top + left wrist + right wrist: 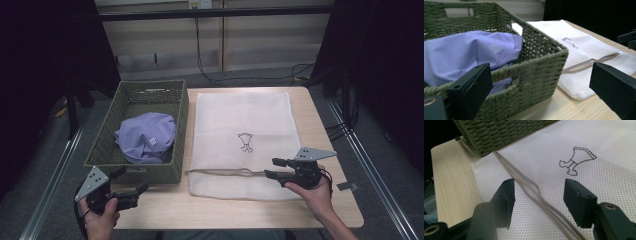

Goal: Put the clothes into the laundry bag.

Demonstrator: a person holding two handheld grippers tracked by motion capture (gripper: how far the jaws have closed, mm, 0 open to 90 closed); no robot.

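Observation:
A green woven basket (pixel 181 111) stands at the table's left and holds a crumpled lavender garment (pixel 146 136). Beside it lies a flat white mesh bag (pixel 241 117) with a small dark outline drawing (pixel 245 142) and a beige zipper strip (pixel 225 172) near its front edge. My left gripper (pixel 133 181) is open at the table's front left corner, facing the basket's near wall (pixel 536 72), with the garment (pixel 461 53) seen over the rim. My right gripper (pixel 271 168) is open low over the bag's front right part; the zipper strip (pixel 534 190) runs between its jaws.
The wooden table (pixel 327 155) has bare strips along its front and right edges. A small dark clip (pixel 347 186) lies near the right edge. Black frame legs and cables stand on the floor behind and beside the table.

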